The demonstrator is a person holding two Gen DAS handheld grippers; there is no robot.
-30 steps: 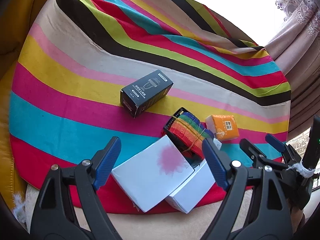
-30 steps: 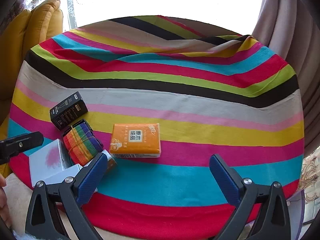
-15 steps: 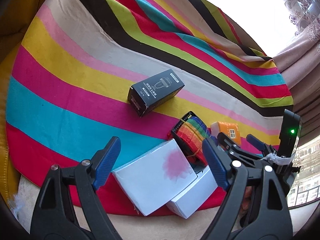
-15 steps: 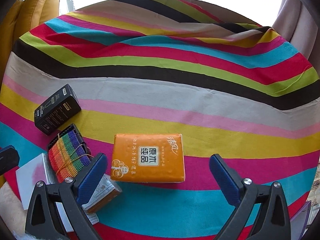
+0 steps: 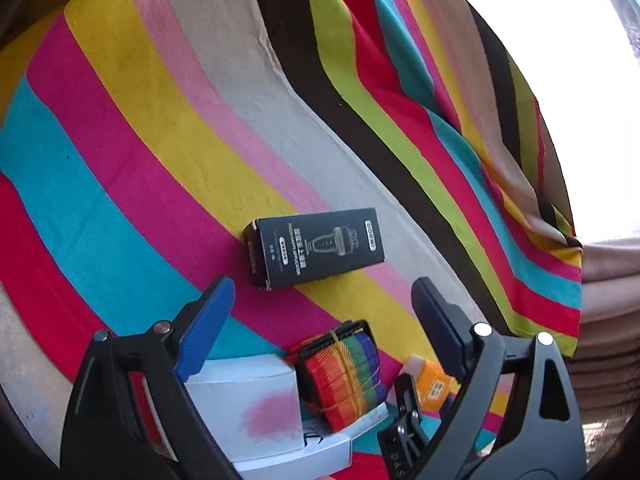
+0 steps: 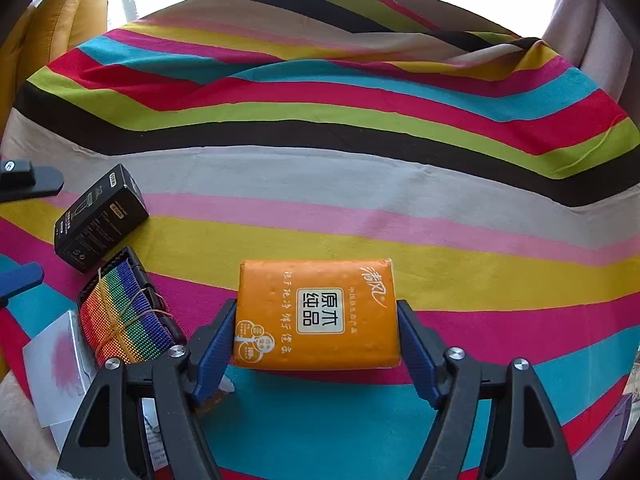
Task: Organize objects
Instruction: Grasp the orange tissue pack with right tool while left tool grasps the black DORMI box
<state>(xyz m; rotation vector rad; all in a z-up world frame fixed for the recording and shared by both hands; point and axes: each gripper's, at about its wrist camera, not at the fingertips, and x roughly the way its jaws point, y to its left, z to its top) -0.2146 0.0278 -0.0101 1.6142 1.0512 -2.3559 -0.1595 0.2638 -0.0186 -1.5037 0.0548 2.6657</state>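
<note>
An orange tissue pack (image 6: pixel 316 316) lies on the striped cloth (image 6: pixel 360 208). My right gripper (image 6: pixel 316 344) has closed in on both its sides, pads touching it. A black box (image 6: pixel 100 218) lies to the left; it also shows in the left wrist view (image 5: pixel 316 246). A rainbow strap roll (image 6: pixel 124 320) sits beside a white box with a pink blot (image 6: pixel 60 360). My left gripper (image 5: pixel 320 320) is open and empty, above the strap roll (image 5: pixel 344 376) and white box (image 5: pixel 256 400), pointing at the black box. The tissue pack (image 5: pixel 432 384) peeks out at lower right.
A second white box (image 5: pixel 304 452) lies under the first one. A yellow leather seat (image 6: pixel 60 20) stands at the far left. Curtains (image 6: pixel 592 28) hang at the right. The cloth's near edge is by the boxes.
My right gripper moved forward and closed onto the orange tissue pack. My left gripper swung forward and left, toward the black box, staying open.
</note>
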